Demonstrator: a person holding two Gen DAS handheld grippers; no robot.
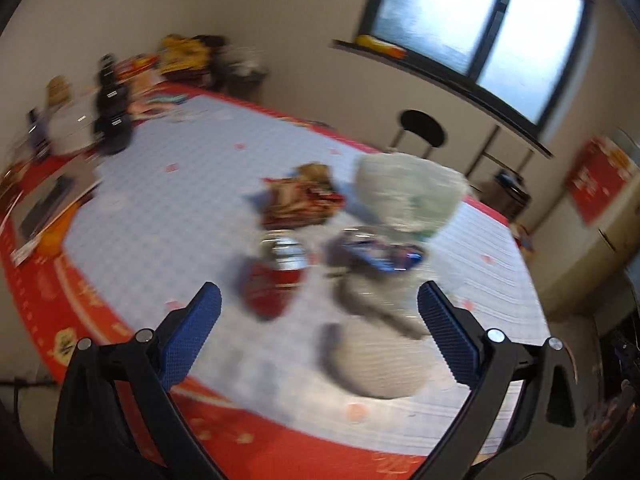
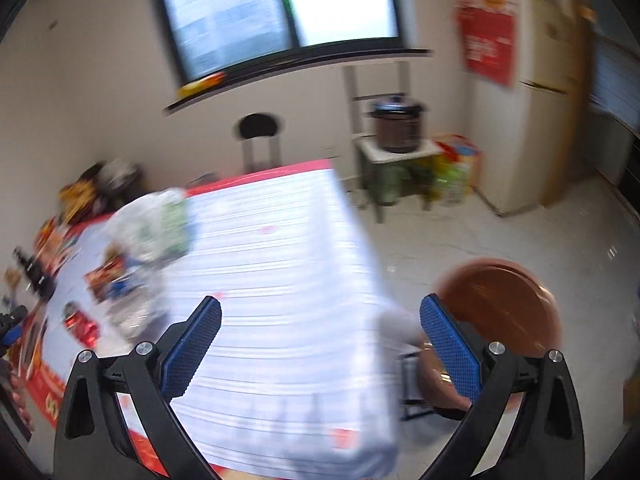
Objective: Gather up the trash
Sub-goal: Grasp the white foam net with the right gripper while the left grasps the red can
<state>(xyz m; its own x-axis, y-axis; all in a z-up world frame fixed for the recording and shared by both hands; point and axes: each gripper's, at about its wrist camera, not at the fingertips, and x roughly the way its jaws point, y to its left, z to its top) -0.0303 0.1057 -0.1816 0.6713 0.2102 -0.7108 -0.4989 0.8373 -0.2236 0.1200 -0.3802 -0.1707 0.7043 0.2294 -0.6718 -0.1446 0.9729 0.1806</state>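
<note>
Trash (image 1: 336, 232) lies on the table (image 1: 180, 200) beyond both grippers' wide-open, empty fingers (image 1: 192, 332)

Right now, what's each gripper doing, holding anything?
Left gripper: open wide, empty, above the red can and wrappers.
Right gripper: open, empty, over the table.

Kitchen corner around a cloth-covered table

A black round stool (image 2: 259, 126) stands by the wall under the window (image 2: 276, 8). A dark cooker pot (image 2: 398, 126) sits on a small stand (image 2: 394, 152) beside a cream fridge (image 2: 532, 128) bearing a red poster (image 2: 488, 46). A brown round seat (image 2: 500, 300) is near the table's (image 2: 280, 240) edge.
</note>
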